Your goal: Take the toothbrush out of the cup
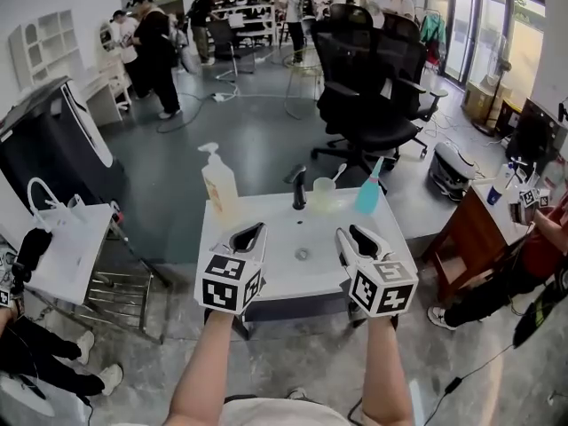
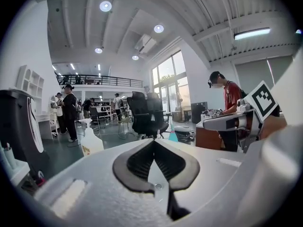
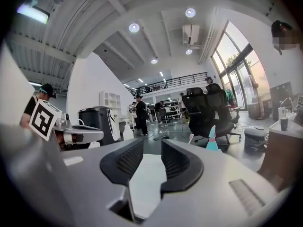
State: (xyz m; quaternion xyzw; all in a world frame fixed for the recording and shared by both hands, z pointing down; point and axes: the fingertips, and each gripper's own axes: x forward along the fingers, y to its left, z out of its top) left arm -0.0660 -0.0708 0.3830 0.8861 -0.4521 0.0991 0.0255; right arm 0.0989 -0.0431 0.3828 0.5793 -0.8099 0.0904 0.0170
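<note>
White toothbrush [image 1: 338,173] stands in cup [image 1: 323,194] at far sink [image 1: 266,269] edge, untouched: approach step. Right gripper [image 1: 352,233] half open, empty; left gripper [image 1: 254,232] closed. Next: right reaches far, pinches it.

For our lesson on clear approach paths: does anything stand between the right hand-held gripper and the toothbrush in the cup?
Nothing visible does: only bare white sink basin lies between the right hand-held gripper and the pale toothbrush in the translucent cup.

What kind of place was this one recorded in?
Likely an open-plan office or lab hall: a white washbasin stand sits near black office chairs, with people standing behind.
</note>
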